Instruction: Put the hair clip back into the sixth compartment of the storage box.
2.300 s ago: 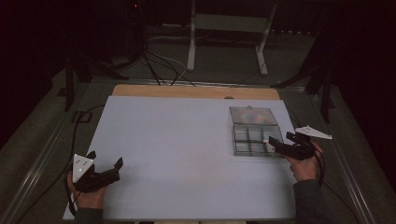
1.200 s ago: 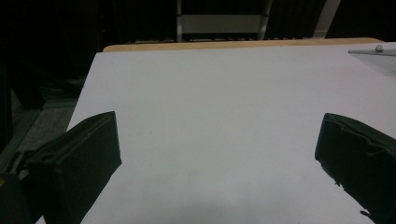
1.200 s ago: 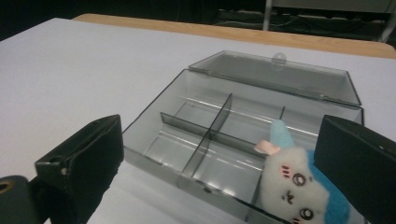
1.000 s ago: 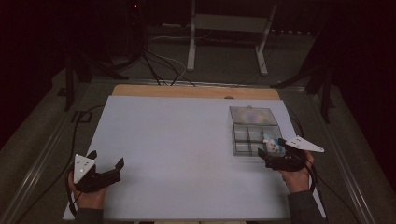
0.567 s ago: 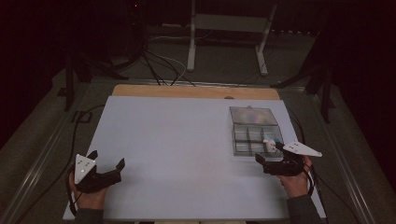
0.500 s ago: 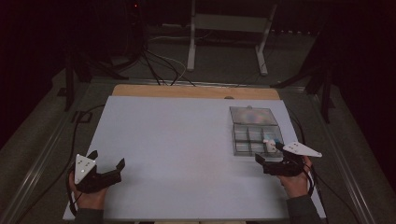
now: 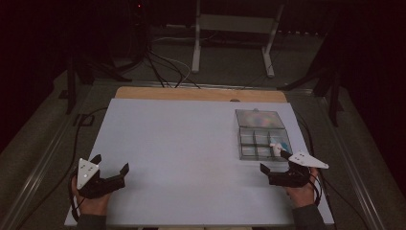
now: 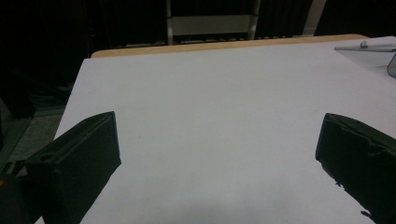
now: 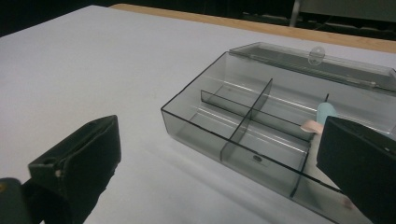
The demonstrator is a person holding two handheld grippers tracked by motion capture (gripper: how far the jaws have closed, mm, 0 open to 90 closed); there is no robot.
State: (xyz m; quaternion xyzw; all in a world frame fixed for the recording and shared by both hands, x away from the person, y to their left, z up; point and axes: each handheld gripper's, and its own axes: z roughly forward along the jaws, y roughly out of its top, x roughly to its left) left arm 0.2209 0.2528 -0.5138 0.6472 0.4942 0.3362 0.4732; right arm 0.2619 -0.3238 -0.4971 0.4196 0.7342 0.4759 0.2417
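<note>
A clear smoky plastic box [image 7: 249, 140] with several compartments lies on the right of the white table, its lid [image 7: 258, 117] folded open behind it. A small pale blue and pink item [image 9: 321, 117] rests in a right-hand compartment, also seen as the item [image 7: 279, 146] from above. My right gripper [image 7: 275, 163] is open just in front of the box, its jaws wide apart and holding nothing; the box [image 9: 243, 121] lies ahead of my right gripper [image 9: 219, 158]. My left gripper [image 7: 111, 164] is open over bare table at the near left, as is my left gripper [image 8: 217, 154] in its own view.
The white table [image 7: 182, 143] has a wooden strip [image 7: 201, 94] along its far edge. A tiny dark speck [image 9: 257, 158] lies in a near compartment. Cables and a metal stand [image 7: 234, 28] are on the floor beyond. The box lid [image 8: 369, 46] shows at the left gripper view's upper right.
My right gripper has drawn back from the box toward the table's near edge, jaws still apart. The left gripper has barely shifted.
</note>
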